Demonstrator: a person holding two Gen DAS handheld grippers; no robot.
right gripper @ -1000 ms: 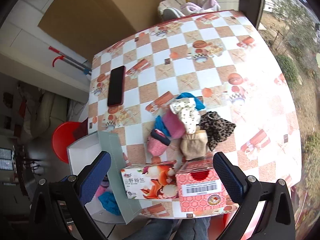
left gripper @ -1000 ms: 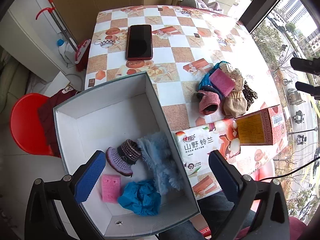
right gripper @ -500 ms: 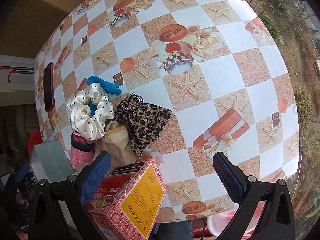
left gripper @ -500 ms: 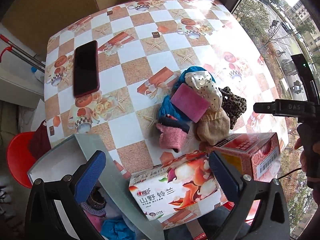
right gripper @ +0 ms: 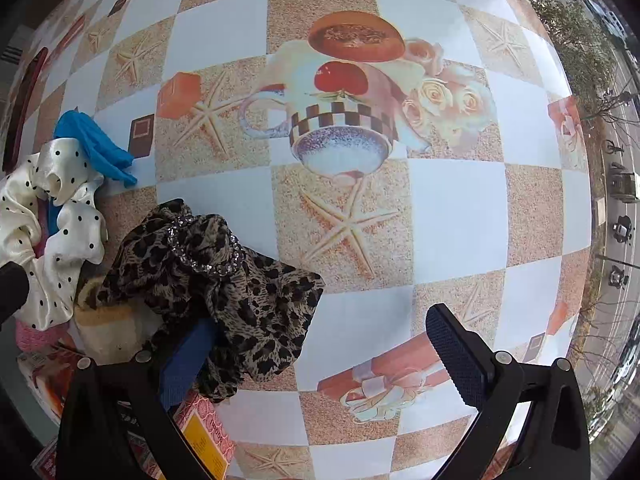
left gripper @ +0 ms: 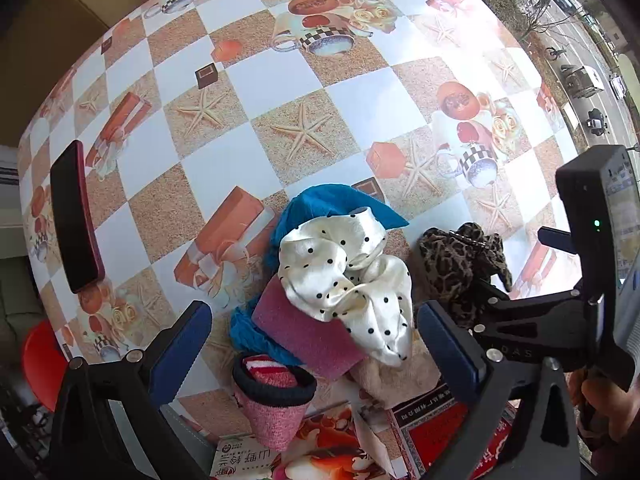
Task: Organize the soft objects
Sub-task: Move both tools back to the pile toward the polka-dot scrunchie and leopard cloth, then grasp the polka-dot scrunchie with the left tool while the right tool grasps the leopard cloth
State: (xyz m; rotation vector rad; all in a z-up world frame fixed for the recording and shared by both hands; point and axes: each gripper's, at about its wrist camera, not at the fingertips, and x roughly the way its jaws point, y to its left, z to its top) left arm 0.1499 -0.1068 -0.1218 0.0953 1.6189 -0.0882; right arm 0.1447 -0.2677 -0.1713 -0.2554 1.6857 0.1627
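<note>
The left tool [left gripper: 314,344] spreads wide above the pile: a spotted scrunchie [left gripper: 348,272] between its fingers. The right tool [right gripper: 320,354] gapes wide too, its left finger tucked under the leopard scrunchie [right gripper: 224,292] on the bench [right gripper: 440,200].

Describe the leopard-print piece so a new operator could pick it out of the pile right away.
Start at the checkered tablecloth and find the heap of soft items at its near edge. The leopard-print scrunchie lies at the heap's right end, beside the white polka-dot scrunchie, over the right gripper's left finger. Nothing else there has brown-and-black spots and a glittery bead strand across the top.
</note>
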